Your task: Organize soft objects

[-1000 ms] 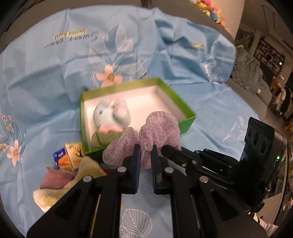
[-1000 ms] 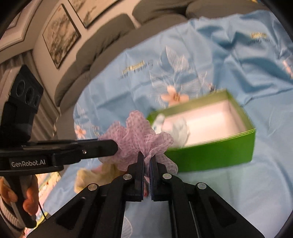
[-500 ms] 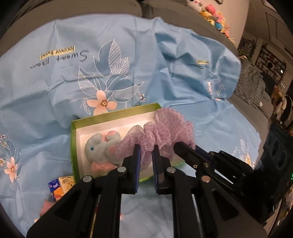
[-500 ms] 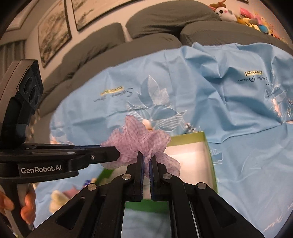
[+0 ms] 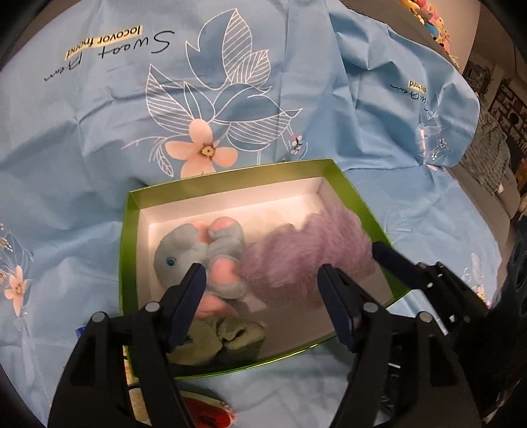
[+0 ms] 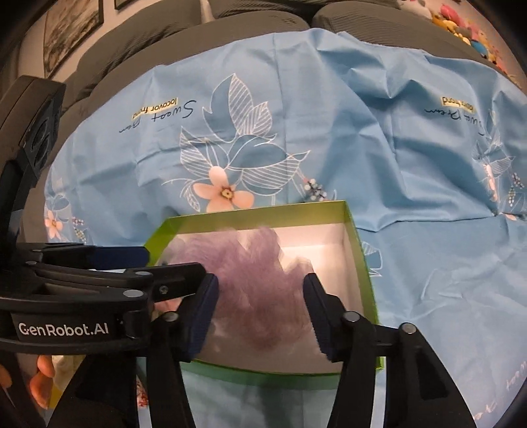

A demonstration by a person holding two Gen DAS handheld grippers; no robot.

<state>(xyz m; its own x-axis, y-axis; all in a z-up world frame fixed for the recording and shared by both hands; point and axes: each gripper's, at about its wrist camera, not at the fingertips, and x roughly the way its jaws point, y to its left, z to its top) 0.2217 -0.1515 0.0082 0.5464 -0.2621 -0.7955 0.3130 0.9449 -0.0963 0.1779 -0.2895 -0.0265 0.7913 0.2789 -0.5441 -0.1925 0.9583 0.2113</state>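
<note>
My left gripper [image 5: 262,280] and right gripper [image 6: 260,299] are both opening, pads clear of the blurred purple mesh pouf [image 5: 309,260] dropping into the green box [image 5: 230,177] beside a blue plush toy [image 5: 201,250]. The box sits on a light blue floral sheet [image 6: 329,115] over a bed with grey pillows [image 6: 257,19]

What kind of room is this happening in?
Probably a living room at home: grey sofa cushions behind the blue flowered cloth, framed pictures on the wall, and plush toys lined up behind.
</note>
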